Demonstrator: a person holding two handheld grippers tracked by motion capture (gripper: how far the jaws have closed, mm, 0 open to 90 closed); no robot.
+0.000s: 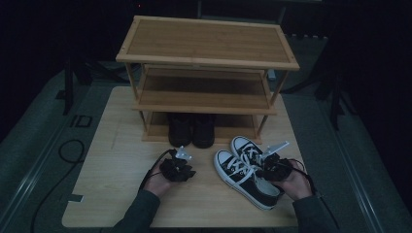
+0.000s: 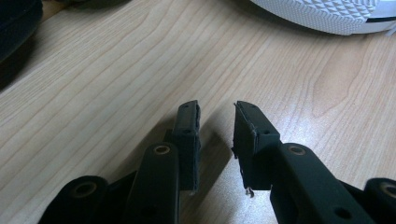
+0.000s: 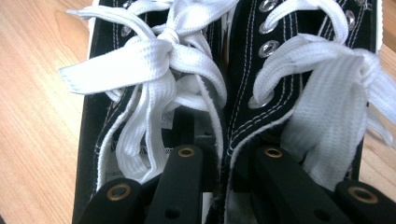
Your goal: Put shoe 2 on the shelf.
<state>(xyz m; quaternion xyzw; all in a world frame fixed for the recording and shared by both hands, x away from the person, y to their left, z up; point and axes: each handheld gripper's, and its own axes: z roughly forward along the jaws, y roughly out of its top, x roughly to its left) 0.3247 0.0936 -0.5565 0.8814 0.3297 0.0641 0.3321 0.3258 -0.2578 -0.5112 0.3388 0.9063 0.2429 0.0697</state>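
On the left of the high view, the left gripper hovers low over the bare wood of the desk, held in the person's left hand. In the left gripper view its jaws stand slightly apart with nothing between them, only the grain of the desk under them; the white toe of a sneaker lies beyond them at the upper right, well apart from the tips.

Behind it, at the middle of the desk, stands a wooden shoe rack with three shelves. A pair of dark boots sits on its lowest shelf.

To the right, a pair of black sneakers with white laces lies side by side on the desk in front of the rack, toes toward it. The right gripper, in the person's right hand, is at their heel ends. In the right gripper view one jaw reaches inside each shoe, pinching the two inner sides together, and the white laces lie loose over the jaws.
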